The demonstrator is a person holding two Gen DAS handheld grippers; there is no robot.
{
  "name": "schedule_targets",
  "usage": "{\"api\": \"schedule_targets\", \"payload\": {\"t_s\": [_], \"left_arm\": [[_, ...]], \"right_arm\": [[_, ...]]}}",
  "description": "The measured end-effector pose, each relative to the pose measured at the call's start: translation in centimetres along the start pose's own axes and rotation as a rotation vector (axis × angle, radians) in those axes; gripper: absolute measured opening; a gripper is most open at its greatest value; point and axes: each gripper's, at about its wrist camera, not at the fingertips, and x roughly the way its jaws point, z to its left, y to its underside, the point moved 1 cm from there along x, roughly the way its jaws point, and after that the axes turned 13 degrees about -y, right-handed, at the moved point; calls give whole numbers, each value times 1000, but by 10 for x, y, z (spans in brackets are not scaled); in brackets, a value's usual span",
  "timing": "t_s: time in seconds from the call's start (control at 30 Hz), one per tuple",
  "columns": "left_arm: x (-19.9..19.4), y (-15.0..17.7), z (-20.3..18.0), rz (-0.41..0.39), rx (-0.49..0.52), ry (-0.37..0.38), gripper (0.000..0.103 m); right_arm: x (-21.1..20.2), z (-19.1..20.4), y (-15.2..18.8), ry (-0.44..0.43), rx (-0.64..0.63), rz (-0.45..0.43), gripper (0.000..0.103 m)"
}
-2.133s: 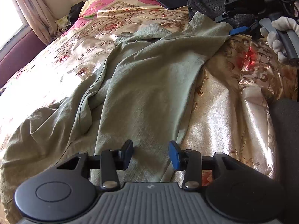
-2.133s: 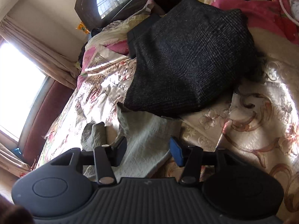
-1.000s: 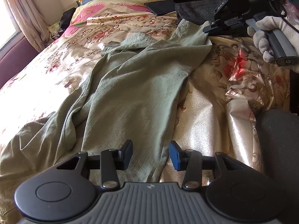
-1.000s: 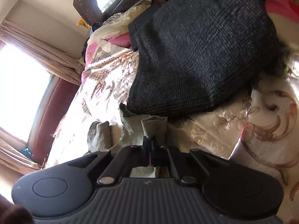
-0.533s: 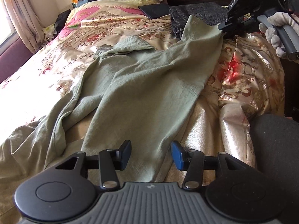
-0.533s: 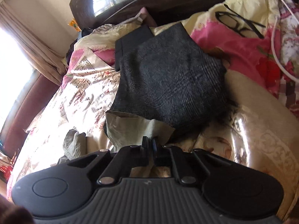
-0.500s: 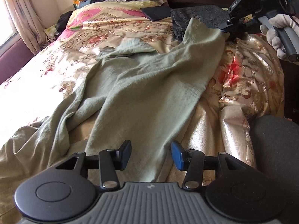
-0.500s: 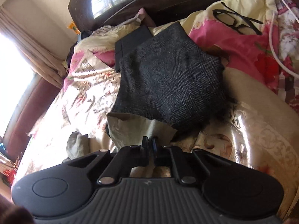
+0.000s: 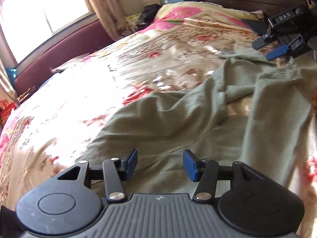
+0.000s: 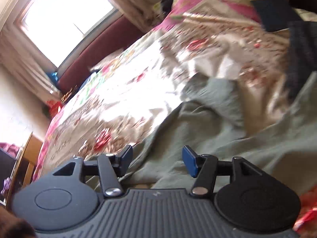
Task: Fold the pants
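Observation:
Olive-green pants [image 9: 188, 119] lie rumpled on the floral bedspread [image 9: 99, 91], with one leg running along the right side. My left gripper [image 9: 160, 165] is open and empty, low over the pants' near end. My right gripper [image 10: 157, 160] is open and empty above the pants [image 10: 227, 138]. In the left wrist view the right gripper [image 9: 273, 47] hovers open over the pants' far end at the upper right.
A dark knitted garment [image 10: 303, 59] lies near the headboard. A dark flat item [image 9: 255, 25] rests on the pillow area. A maroon padded bench [image 9: 59, 53] and a bright window [image 9: 39, 10] run along the left. A wooden cabinet [image 10: 25, 162] stands beyond the bed.
My right gripper let go of the pants' far end and opened, then swung left toward the window. My left gripper also turned left over the pants. The pants look more rumpled.

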Motion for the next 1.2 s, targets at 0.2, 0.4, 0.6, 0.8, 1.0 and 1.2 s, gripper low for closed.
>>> {"api": "schedule_targets", "payload": {"t_s": [0.2, 0.4, 0.6, 0.8, 1.0, 1.2], "left_arm": [[38, 4, 59, 37, -90, -80, 71], [91, -5, 88, 102, -172, -40, 79], [114, -11, 75, 143, -146, 7, 54], [89, 1, 65, 94, -120, -1, 54], [77, 6, 53, 69, -52, -28, 55], [65, -19, 47, 21, -81, 0, 57]], "right_arm": [[87, 8, 1, -9, 96, 170, 64], [138, 5, 9, 57, 125, 243, 65], [124, 13, -17, -45, 124, 145, 10], [32, 42, 1, -102, -22, 21, 6], [8, -3, 1, 124, 7, 21, 14], [14, -51, -63, 332, -60, -110, 56]]}}
